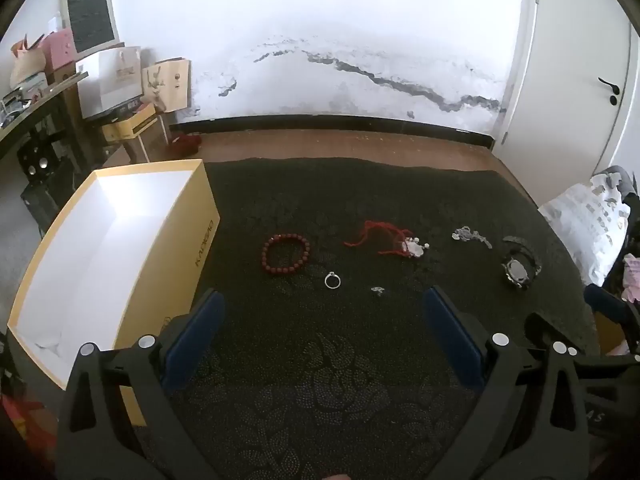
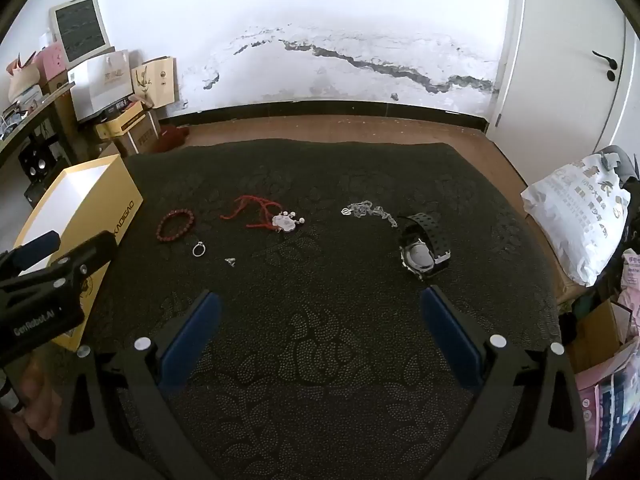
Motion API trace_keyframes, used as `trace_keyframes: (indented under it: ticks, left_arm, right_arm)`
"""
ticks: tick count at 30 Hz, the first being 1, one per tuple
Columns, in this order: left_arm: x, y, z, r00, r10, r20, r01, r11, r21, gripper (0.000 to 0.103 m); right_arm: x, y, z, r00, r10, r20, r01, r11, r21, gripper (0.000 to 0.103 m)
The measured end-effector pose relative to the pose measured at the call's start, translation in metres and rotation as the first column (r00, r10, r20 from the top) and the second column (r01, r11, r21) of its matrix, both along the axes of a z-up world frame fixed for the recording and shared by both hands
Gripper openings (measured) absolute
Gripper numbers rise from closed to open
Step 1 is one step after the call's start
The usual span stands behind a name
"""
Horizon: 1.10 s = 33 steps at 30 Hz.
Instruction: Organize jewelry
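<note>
Jewelry lies on a dark patterned cloth [image 1: 320, 360]. A red bead bracelet [image 1: 285, 255] [image 2: 175, 224], a silver ring [image 1: 332, 280] [image 2: 199, 249], a small silver earring [image 1: 377, 290] [image 2: 230, 261], a red cord necklace with a silver pendant [image 1: 390, 237] [image 2: 267, 213], a silver chain [image 1: 471, 235] [image 2: 370, 212] and a black watch [image 1: 519, 265] [image 2: 423, 245] lie apart. An open yellow box [image 1: 116, 248] [image 2: 80, 208] stands at the left. My left gripper [image 1: 322, 308] is open and empty, short of the ring. My right gripper [image 2: 320, 308] is open and empty, short of the watch.
A white plastic bag [image 2: 576, 220] sits off the cloth's right edge. Boxes and bags [image 2: 116, 92] are stacked at the far left by the wall. A white door [image 2: 568, 60] is at the right. The left gripper's body [image 2: 52, 280] shows at the left of the right wrist view.
</note>
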State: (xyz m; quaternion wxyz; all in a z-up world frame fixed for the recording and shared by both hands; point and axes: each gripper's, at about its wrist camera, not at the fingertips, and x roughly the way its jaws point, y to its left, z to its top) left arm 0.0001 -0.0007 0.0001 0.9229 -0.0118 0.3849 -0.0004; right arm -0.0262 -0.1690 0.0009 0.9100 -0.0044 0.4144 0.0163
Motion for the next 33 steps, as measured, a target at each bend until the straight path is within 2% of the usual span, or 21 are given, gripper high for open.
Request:
trace_keyframes:
  ticks: [9,33]
  left_arm:
    - [0.0047,0.0013,-0.0076,1.000,0.005,-0.006,-0.005,1.000,0.001,0.097]
    - [0.0000,0.0022,-0.0030,1.000,0.004,-0.003,-0.004,1.000,0.002,0.097]
  right_arm:
    - [-0.0003,0.0000,-0.0001,1.000,0.001,0.000,-0.001,1.000,-0.002,0.097]
    - [-0.0008,0.0000,0.0016,1.000,0.000,-0.003,0.000,1.000,0.000,0.097]
